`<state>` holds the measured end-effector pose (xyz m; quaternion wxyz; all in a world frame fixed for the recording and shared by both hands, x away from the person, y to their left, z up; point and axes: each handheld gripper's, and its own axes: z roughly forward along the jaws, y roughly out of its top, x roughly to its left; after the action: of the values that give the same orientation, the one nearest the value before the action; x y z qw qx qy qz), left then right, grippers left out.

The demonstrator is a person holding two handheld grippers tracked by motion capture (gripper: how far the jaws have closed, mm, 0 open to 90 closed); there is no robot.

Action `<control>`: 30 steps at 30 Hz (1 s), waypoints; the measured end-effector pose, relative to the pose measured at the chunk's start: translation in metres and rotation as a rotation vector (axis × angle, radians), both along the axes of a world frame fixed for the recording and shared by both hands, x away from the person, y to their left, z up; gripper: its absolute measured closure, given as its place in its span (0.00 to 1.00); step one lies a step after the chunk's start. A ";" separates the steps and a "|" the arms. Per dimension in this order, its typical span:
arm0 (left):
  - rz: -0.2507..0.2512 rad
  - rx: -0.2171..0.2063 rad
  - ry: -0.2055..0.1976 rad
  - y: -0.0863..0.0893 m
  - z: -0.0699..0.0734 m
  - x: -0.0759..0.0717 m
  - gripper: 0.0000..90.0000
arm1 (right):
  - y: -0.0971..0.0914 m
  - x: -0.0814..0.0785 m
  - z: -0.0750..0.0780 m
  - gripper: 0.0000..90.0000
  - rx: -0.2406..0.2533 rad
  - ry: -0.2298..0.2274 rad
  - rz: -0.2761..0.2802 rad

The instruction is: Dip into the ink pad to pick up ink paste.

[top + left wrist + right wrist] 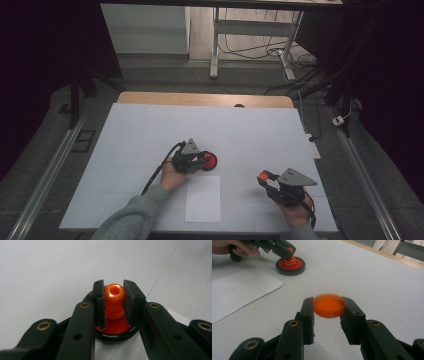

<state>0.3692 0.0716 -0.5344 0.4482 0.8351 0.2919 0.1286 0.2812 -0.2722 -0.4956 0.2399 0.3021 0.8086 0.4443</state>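
From the high view, the left gripper (196,161) sits at the red-and-black base (209,161) mid-table, while the right gripper (266,178) holds an orange cap (263,175) off to the right, well apart. In the left gripper view, the jaws clamp the orange knob (114,300) standing on that base. In the right gripper view, the jaws pinch the cap by its rim, apparently just above the white table (374,280). My read: the base is steadied, the cap not yet fitted.
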 end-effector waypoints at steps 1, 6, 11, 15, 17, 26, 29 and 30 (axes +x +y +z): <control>0.001 -0.002 0.002 0.000 0.000 0.000 0.81 | 0.000 0.000 0.000 0.72 0.004 0.001 0.004; 0.028 -0.089 -0.061 0.004 0.012 -0.002 0.81 | 0.000 0.001 -0.001 0.72 0.007 0.006 0.006; 0.005 -0.158 -0.063 0.009 0.032 -0.008 0.81 | -0.001 0.000 0.000 0.72 0.012 0.000 0.004; 0.009 -0.192 -0.041 0.015 0.037 -0.008 0.81 | 0.000 0.000 0.001 0.72 0.006 -0.002 0.004; 0.010 -0.202 -0.037 0.018 0.039 -0.008 0.81 | -0.001 0.000 0.001 0.72 0.008 -0.002 0.004; 0.009 -0.227 -0.029 0.030 0.048 -0.010 0.81 | -0.001 0.001 0.000 0.72 0.010 -0.002 0.003; 0.008 -0.225 -0.027 0.033 0.050 -0.011 0.81 | -0.001 0.001 0.000 0.72 0.006 0.000 0.003; 0.009 -0.223 -0.025 0.034 0.051 -0.011 0.81 | -0.001 0.001 0.000 0.72 0.004 0.000 0.001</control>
<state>0.3578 0.1056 -0.4837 0.5415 0.7770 0.3025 0.1076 0.2823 -0.2734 -0.4957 0.2392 0.3019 0.8079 0.4460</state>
